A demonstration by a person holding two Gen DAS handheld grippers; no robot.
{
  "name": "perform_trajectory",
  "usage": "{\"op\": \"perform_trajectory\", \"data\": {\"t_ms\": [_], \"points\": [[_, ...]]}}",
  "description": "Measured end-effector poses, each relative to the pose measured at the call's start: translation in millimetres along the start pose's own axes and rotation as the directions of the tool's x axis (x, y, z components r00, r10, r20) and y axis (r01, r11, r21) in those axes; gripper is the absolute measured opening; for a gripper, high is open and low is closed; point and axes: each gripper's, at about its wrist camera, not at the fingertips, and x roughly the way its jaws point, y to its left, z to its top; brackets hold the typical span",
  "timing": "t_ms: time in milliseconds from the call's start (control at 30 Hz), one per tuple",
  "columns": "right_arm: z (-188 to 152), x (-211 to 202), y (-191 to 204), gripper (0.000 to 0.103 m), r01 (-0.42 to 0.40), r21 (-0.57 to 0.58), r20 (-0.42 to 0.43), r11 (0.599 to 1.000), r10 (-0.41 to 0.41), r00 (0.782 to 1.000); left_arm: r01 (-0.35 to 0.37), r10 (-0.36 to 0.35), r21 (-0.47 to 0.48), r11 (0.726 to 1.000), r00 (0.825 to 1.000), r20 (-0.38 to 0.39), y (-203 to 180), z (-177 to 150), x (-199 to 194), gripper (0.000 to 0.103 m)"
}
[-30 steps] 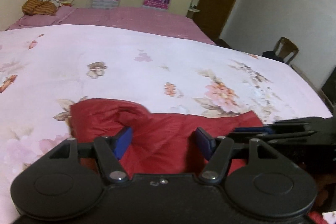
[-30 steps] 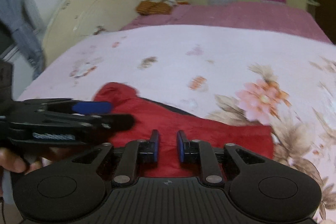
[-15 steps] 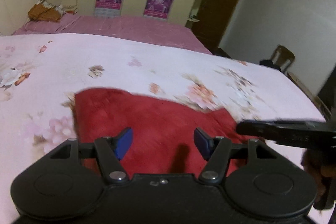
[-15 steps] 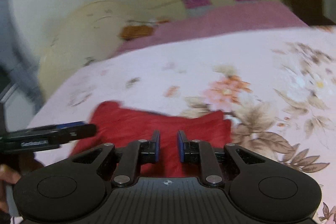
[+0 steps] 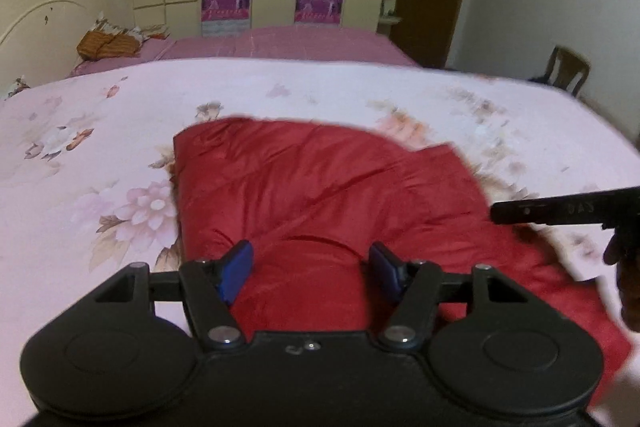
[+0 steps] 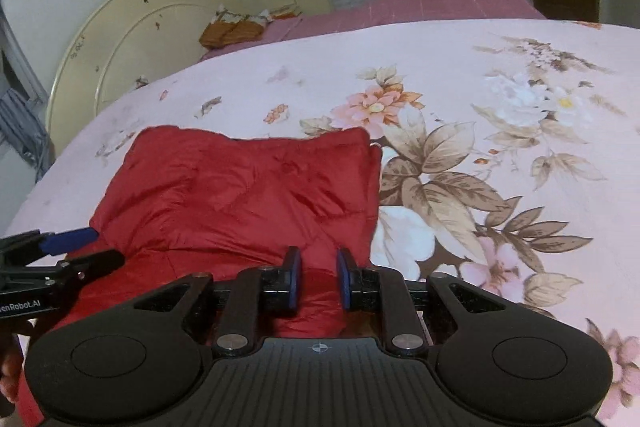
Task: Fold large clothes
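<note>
Red padded garment (image 5: 320,195): lying folded and puffy on the floral pink bedspread (image 5: 100,131), its near edge reaching under both tools. Left gripper (image 5: 310,267): jaws standing apart, blue pads (image 5: 236,269) flanking a raised fold of red cloth; whether they are pressing it cannot be told. Right gripper (image 6: 318,277): jaws standing narrow, pinching a bunched ridge of the same fabric between them. Orange bundle (image 6: 234,29): sitting far off by the cream headboard (image 6: 132,39).
</note>
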Motion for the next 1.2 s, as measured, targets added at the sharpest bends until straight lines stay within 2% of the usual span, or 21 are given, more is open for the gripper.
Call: {"op": "perform_trajectory", "data": {"t_ms": [133,233,267,333,433,533,667,767,933,1200], "points": [[-6.4,-50.4,25.4,0.018,-0.124,-0.079,0.037,0.989,0.127,0.991,0.061,-0.062,0.011,0.998,0.998,0.028,-15.5,-12.5,-36.7,0.062],[-28.1,-70.6,49.1,0.018,-0.203,-0.169,0.005,0.965,0.206,0.978,0.086,-0.086,0.014,0.996,0.996,0.013,-27.8,-30.8,-49.0,0.062],[-38.6,-70.7,56.2,0.018,-0.203,-0.21,-0.018,0.956,0.204,0.979,0.082,-0.082,0.014,0.997,0.997,0.005,-30.3,-38.6,-48.5,0.062],[-57.2,-60.2,62.8,0.018,-0.14,-0.278,-0.05,0.95,0.131,0.99,0.057,-0.057,0.026,0.998,0.998,0.002,-33.6,-52.0,-42.9,0.066],[-68.1,-47.5,55.3,0.018,-0.112,-0.232,-0.063,0.966,0.1,0.993,0.04,-0.041,0.05,0.998,0.999,0.024,-35.8,-62.7,-36.4,0.065],[-71.1,-54.2,60.3,0.018,-0.079,-0.233,-0.051,0.969,0.069,0.996,0.022,-0.023,0.045,0.999,1.0,0.02,-38.2,-62.1,-44.2,0.062],[-81.3,-92.8,69.0,0.018,-0.104,-0.245,-0.003,0.964,0.107,0.994,0.017,-0.018,0.009,1.0,0.999,0.048,-43.2,-70.1,-75.6,0.062],[-96.2,-108.7,71.8,0.018,-0.121,-0.253,0.0,0.96,0.125,0.992,-0.004,0.005,-0.006,1.0,0.999,0.047,-46.9,-86.2,-85.4,0.063],[-114.2,-95.4,63.9,0.018,-0.076,-0.229,-0.039,0.97,0.069,0.997,-0.058,0.058,-0.024,0.998,0.998,0.026,-45.7,-104.2,-81.4,0.067],[-118.4,-91.4,54.1,0.018,-0.073,-0.197,-0.072,0.978,0.06,0.996,-0.104,0.105,-0.048,0.993,0.994,0.018,-44.2,-110.7,-81.2,0.068]]}}
